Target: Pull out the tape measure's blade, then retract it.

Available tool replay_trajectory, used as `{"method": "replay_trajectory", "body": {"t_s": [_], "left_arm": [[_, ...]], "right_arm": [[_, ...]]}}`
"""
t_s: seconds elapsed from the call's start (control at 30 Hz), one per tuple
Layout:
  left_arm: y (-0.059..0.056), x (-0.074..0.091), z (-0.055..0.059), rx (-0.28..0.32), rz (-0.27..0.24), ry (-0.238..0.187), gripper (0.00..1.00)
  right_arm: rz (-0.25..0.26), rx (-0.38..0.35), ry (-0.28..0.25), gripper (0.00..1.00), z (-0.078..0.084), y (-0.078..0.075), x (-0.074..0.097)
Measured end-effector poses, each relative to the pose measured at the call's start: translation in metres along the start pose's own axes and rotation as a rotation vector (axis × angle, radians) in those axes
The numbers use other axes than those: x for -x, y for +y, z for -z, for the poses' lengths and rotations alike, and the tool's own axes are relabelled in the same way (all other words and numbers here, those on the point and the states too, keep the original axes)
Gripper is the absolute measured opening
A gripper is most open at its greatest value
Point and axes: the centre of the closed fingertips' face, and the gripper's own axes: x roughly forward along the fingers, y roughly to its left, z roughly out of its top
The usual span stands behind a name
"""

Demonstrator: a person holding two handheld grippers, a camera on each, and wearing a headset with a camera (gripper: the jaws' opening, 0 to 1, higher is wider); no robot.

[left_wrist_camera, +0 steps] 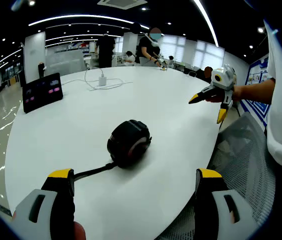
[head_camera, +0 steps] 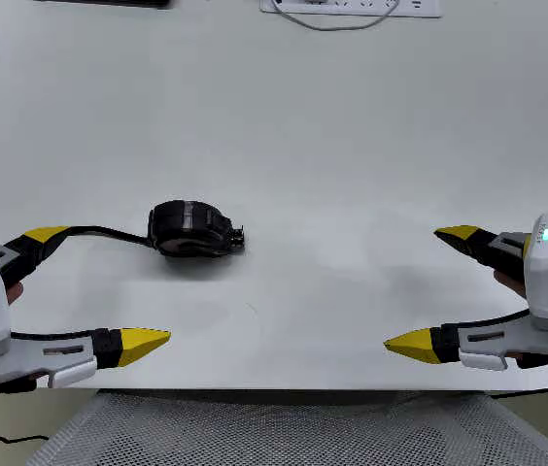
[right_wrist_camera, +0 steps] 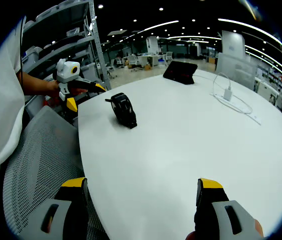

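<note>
Black rounded tape measure [head_camera: 192, 229]: rests on the white tabletop [head_camera: 352, 146], left of centre, between the two grippers and nearer the left one, with no blade drawn out.
Strap: a thin black cord [head_camera: 109, 232] runs from the case to the far jaw tip of the left gripper [head_camera: 117, 283]. Whether it touches that tip I cannot tell.
Left gripper jaws: yellow-tipped, spread wide and holding nothing, with the case just ahead of them.
Right gripper [head_camera: 411, 287] jaws: also spread wide and empty, well apart from the case.
Handling: the case looks compact, stiff and fairly heavy for its bulk, and its dark shell probably gives good grip. The blade is likely thin, springy steel that snaps back hard.
Where to hold: probably pinch the case across its two broad faces with the left gripper, and take the small hook tab [head_camera: 238, 234], which faces right, with the other.
Head view: shows the hook tab and both jaw gaps together.
Left gripper view: shows the case [left_wrist_camera: 129, 142] close up, the right gripper [left_wrist_camera: 205, 111] beyond it, a dark tablet [left_wrist_camera: 42, 91] and people far off.
Right gripper view: shows the case [right_wrist_camera: 124, 111] far away and narrow, beside the left gripper [right_wrist_camera: 88, 99].
</note>
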Motion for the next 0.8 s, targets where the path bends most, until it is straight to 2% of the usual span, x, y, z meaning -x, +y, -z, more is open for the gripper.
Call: {"method": "replay_trajectory", "body": {"t_s": [0.3, 0.53, 0.8], "left_arm": [[0.0015, -0.0004, 0.0007, 0.003, 0.0, 0.004, 0.99], [0.0022, -0.0006, 0.0014, 0.003, -0.002, 0.008, 0.99], [0.0019, -0.0003, 0.0012, -0.001, 0.003, 0.011, 0.99]], "right_arm": [[-0.001, 0.008, -0.015, 0.89, -0.0034, 0.0, -0.0007], [-0.004, 0.006, -0.011, 0.85, -0.0029, 0.0001, -0.0005], [-0.004, 0.009, -0.002, 0.86, -0.0026, -0.0001, -0.001]]}}
